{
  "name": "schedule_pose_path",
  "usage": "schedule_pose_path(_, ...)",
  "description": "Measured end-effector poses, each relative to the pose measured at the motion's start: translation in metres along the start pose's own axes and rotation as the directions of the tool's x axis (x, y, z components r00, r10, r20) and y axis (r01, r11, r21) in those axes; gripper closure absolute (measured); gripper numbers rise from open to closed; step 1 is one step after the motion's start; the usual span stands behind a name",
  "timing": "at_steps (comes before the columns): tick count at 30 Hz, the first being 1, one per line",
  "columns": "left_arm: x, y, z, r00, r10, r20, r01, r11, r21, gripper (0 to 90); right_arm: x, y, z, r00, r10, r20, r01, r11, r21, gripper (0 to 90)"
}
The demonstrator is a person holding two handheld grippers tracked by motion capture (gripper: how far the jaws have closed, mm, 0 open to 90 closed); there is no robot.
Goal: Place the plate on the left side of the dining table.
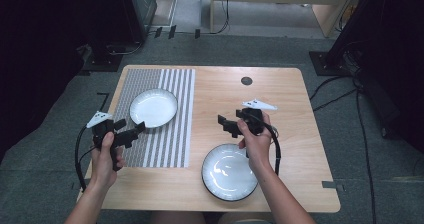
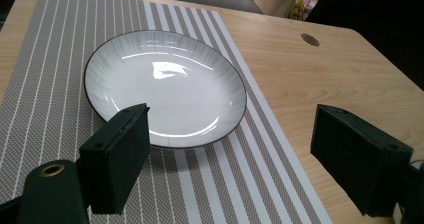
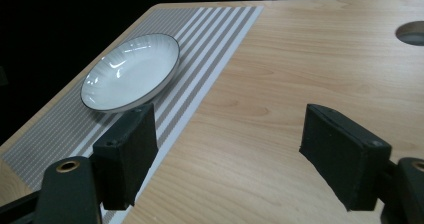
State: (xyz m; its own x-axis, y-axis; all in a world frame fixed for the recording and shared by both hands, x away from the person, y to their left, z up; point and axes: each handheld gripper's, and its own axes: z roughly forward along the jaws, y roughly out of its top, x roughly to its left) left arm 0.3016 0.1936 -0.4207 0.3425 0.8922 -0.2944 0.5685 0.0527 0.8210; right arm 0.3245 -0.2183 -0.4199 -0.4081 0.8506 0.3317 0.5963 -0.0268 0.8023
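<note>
two white plates (image 1: 229,172), one striped placemat (image 1: 175,134), two open grippers (image 1: 226,122)

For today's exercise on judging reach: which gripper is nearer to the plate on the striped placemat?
Left. The left gripper hovers at the near rim of the plate on the placemat, jaws open. The right gripper is apart from it, over bare table.

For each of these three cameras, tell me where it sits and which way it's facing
High view: above the person's side, looking forward and down on the table; both forearms, left gripper and right gripper show.
Left gripper view: rides the left gripper, facing the plate on the striped mat; open jaws show.
Right gripper view: rides the right gripper, facing across bare wood; open jaws show.
Shared: both gripper views see that plate and the striped mat.
</note>
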Motion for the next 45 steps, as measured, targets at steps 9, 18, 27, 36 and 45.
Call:
schedule_pose_path(9,0.004,-0.027,-0.02,0.9995,0.021,-0.022,-0.021,0.9997,0.015,16.1,-0.017,-0.034,-0.033,0.999,-0.008,0.045,0.008,1.0,-0.014,22.3)
schedule_pose_path(18,0.012,-0.063,-0.032,0.9968,0.028,-0.075,-0.026,0.9993,0.026,16.1,-0.041,-0.074,-0.063,0.9956,0.043,0.083,-0.04,0.999,-0.031,22.3)
schedule_pose_path(27,0.022,-0.087,-0.04,0.9901,0.065,-0.125,-0.062,0.9978,0.022,16.0,-0.07,-0.106,-0.098,0.9857,0.058,0.158,-0.051,0.997,-0.05,22.4)
schedule_pose_path(36,0.036,-0.104,-0.043,0.9807,0.085,-0.176,-0.077,0.9956,0.054,16.0,-0.107,-0.13,-0.128,0.9654,0.087,0.246,-0.074,0.995,-0.061,22.5)
schedule_pose_path(45,0.061,-0.112,-0.049,0.9658,0.079,-0.247,-0.064,0.9954,0.071,15.9,-0.142,-0.149,-0.147,0.9292,0.126,0.347,-0.114,0.992,-0.056,22.7)
